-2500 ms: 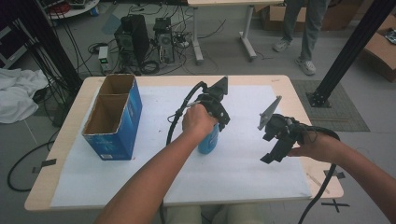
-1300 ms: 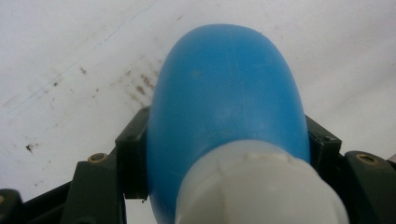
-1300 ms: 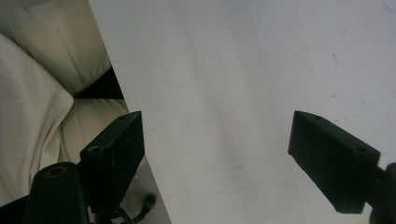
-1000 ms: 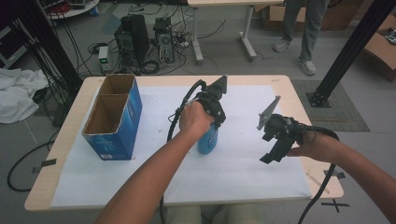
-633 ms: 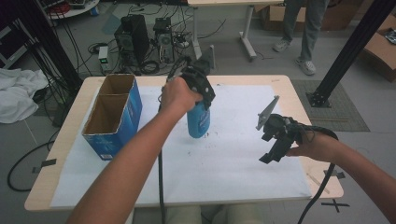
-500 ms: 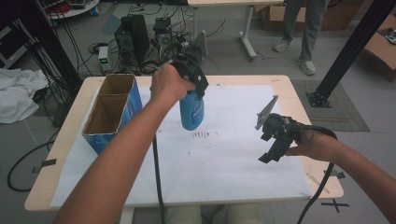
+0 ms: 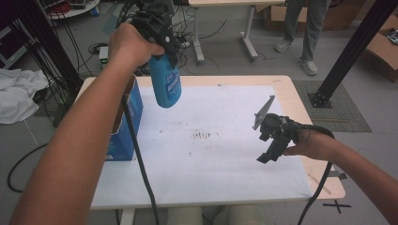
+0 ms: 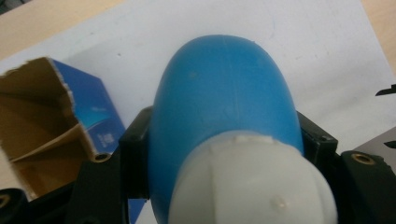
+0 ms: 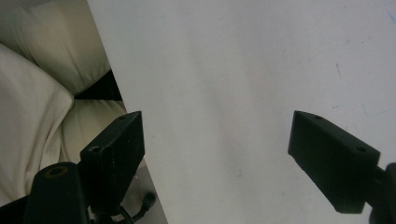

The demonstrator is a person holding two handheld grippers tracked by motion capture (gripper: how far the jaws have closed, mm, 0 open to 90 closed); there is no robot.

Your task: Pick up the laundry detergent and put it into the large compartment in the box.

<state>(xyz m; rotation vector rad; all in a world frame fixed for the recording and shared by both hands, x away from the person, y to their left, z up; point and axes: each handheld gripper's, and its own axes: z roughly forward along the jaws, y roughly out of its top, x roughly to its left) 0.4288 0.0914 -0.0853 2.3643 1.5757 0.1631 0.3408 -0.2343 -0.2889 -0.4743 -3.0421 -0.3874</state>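
A blue bottle (image 7: 165,84) with a white cap (image 8: 252,182) hangs high above the table's left part, neck up. My left gripper (image 7: 162,40) is shut on its upper part, and its two black jaws press the bottle's sides (image 8: 224,116) in the left gripper view. Below and to the left stands an open blue cardboard box (image 7: 126,123), whose brown inside (image 8: 32,126) lies beside the bottle. My right gripper (image 7: 271,150) hovers low over the white sheet at the right. It is open, with its jaws (image 9: 219,154) wide apart and nothing between them.
A white paper sheet (image 7: 211,140) covers most of the wooden table (image 7: 300,103), with small dark marks at its middle. Cables and equipment lie on the floor behind the table. A person's legs (image 7: 300,28) stand at the back right. A black stand post (image 7: 347,51) rises at the right.
My left gripper has lifted the blue bottle off the sheet and carried it up and leftward, towards the box. The right gripper has stayed where it was.
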